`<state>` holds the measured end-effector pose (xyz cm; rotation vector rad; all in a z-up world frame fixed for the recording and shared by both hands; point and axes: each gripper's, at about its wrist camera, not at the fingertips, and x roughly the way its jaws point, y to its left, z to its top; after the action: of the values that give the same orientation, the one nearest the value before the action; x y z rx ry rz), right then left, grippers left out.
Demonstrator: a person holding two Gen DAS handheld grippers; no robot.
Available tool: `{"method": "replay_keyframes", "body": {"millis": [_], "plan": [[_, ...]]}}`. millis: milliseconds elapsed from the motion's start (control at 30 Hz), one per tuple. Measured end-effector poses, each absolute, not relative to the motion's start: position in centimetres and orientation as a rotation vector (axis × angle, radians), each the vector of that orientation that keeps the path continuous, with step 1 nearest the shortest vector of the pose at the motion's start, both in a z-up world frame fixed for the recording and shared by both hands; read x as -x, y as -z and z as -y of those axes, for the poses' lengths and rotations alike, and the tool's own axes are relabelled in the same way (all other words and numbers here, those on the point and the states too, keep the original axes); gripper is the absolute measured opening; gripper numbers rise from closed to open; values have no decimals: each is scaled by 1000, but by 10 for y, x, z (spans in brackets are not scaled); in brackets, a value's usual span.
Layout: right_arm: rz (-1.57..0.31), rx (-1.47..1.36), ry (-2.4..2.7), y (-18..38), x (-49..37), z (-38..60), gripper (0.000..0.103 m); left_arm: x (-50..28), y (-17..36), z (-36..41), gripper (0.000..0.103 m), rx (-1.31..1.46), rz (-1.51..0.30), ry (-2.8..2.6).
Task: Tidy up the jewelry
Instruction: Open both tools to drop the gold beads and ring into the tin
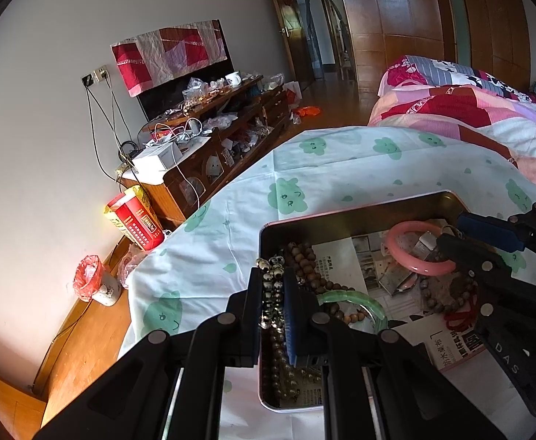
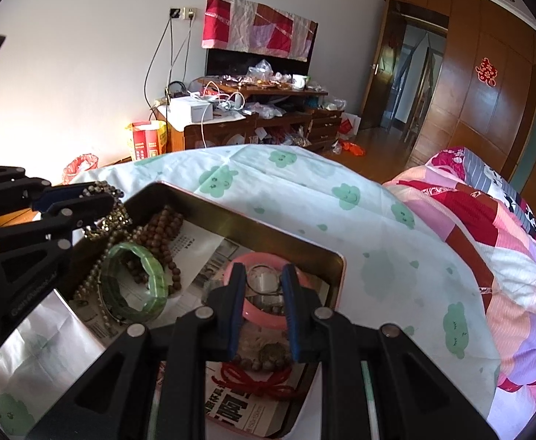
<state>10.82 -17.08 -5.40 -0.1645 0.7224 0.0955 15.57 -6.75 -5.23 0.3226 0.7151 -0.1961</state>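
A metal tin (image 1: pixel 359 214) (image 2: pixel 253 227) lined with newspaper lies on the bedsheet. It holds a green bangle (image 1: pixel 356 299) (image 2: pixel 154 275), brown wooden beads (image 1: pixel 304 260) (image 2: pixel 165 227), a pink bangle (image 1: pixel 403 227) (image 2: pixel 264 317) and a dark bead bracelet with a red cord (image 2: pixel 256 381). My left gripper (image 1: pixel 273 275) (image 2: pixel 102 196) is shut on a speckled bead strand (image 1: pixel 269 282) that hangs over the tin's left end. Over the pink bangle, my right gripper (image 2: pixel 262 271) (image 1: pixel 449 229) is shut on a small silvery piece (image 2: pixel 264 282) (image 1: pixel 426 245).
The sheet with green cloud prints (image 1: pixel 304 168) covers the surface under the tin. A pink patchwork quilt (image 2: pixel 488 256) lies to the right. A cluttered wooden cabinet (image 2: pixel 249 121), a red box (image 1: pixel 135 223) and a red-bagged bin (image 1: pixel 91 282) stand by the wall.
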Motion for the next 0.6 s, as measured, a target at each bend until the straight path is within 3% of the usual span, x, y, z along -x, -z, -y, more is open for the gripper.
{"method": "replay_keyframes", "body": {"millis": [433,467,500,533,600], "plan": [[-734,166,-94,58,-106,168,23,-153,55,73,11,-325,-710,225],[-733,163,-94,59,-105,168,27,-152,54,74,14,-320,-716,237],[-737,160,-95,59,-105,169,33,-151,54,74,22,-322,-716,231],[-738,159,-94,60,-105,169,46,-151,53,74,30,-326,-713,221],[-727,164,-74,60,-102,170,55,-146,48,70,74,-316,-679,190]]}}
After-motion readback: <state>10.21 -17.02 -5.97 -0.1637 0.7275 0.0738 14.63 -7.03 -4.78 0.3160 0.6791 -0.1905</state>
